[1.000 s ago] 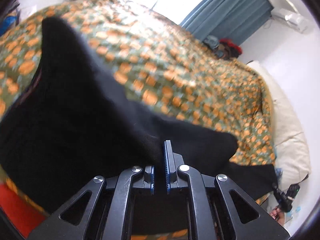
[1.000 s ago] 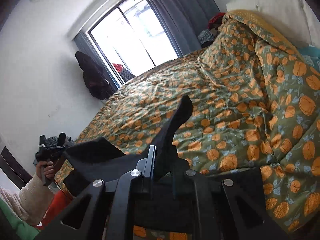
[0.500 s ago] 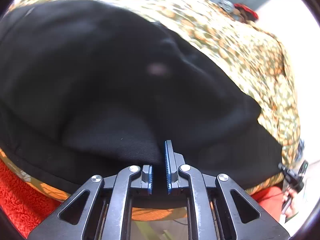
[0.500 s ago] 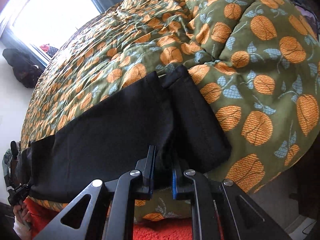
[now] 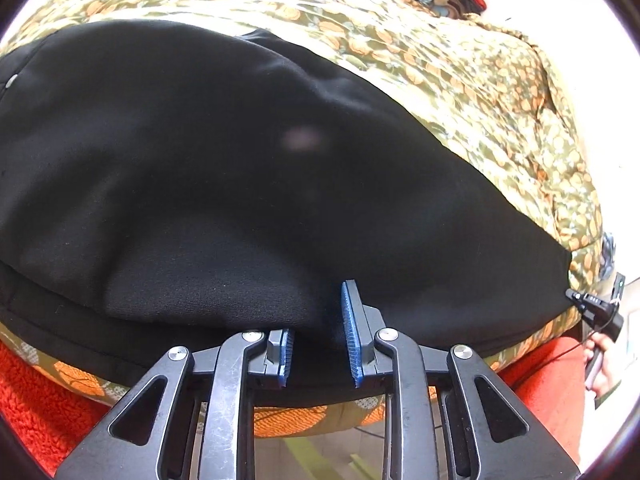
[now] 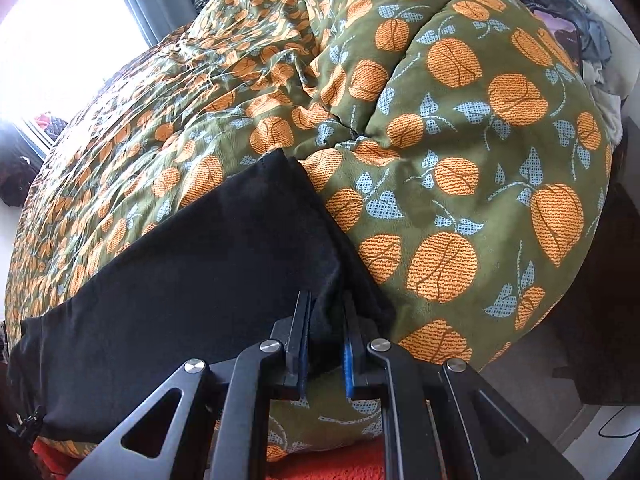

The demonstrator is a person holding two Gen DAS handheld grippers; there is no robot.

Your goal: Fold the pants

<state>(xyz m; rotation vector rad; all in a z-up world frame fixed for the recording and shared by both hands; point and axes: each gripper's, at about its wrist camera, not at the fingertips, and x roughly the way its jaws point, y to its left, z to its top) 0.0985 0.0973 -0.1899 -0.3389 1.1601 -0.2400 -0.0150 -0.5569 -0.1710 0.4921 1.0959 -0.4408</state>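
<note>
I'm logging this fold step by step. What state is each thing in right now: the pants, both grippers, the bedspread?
Pants: lying folded flat on the bed, near its edge.
Left gripper: open, fingers parted at the pants' near edge.
Right gripper: open, with the fabric's corner between its fingers.
Bedspread: spread over the bed, rumpled and puffy.

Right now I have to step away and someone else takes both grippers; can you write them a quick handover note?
Left gripper: open, fingers apart, black cloth bulging at the gap but not pinched.
Right gripper: jaws parted with cloth between them; whether it grips is unclear.
Black pants lie along the near edge of the orange-patterned duvet, one long layer laid over another, so a lengthwise fold looks done.
Left: probably fold them across their length, then smooth.
</note>
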